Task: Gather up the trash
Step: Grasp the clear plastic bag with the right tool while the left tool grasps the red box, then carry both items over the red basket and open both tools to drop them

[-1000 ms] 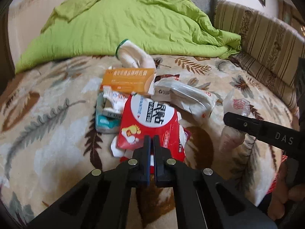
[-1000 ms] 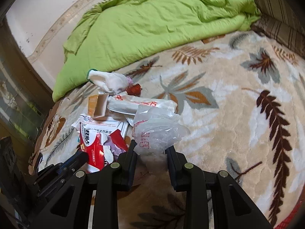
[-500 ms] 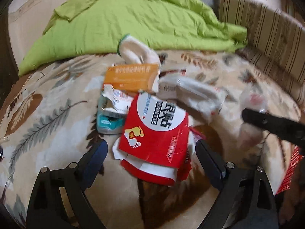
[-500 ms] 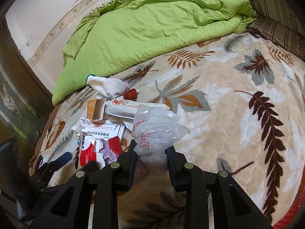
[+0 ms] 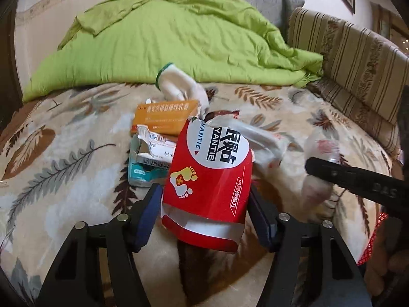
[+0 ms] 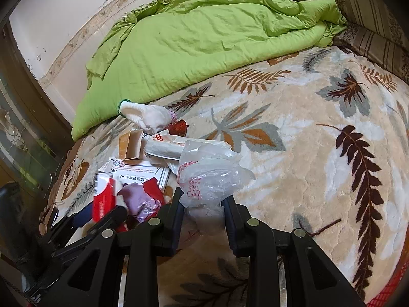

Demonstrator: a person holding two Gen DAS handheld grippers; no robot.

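The trash lies in a loose heap on the bed, on its leaf-patterned blanket (image 6: 294,158), nearer the left edge of the bed than the middle. Foremost in the heap is a torn red and white package (image 5: 208,179) printed with a foot symbol. The left gripper (image 5: 205,204) has its jaws spread wide on either side of the package's lower half; the blue-padded fingers (image 5: 148,212) flank it, and contact cannot be confirmed from this view.

Just behind the package lie a teal and white carton (image 5: 143,171), a torn white medicine box (image 5: 156,140) and an orange box (image 5: 166,117), stacked one against the next. A white glove with a green cuff (image 5: 179,87) lies at the far end of the heap, just in front of the green quilt (image 5: 179,43). A long white wrapper (image 6: 166,148) lies across the middle of the heap.

To the right of the heap, the right gripper (image 6: 203,204) is partly closed on a crumpled clear plastic bag with red print (image 6: 207,174), the bag's lower end pinched between its fingers and its bulk puffed above them.

The quilt is bunched along the far side of the bed. A striped cushion (image 5: 358,58) runs along the right edge.
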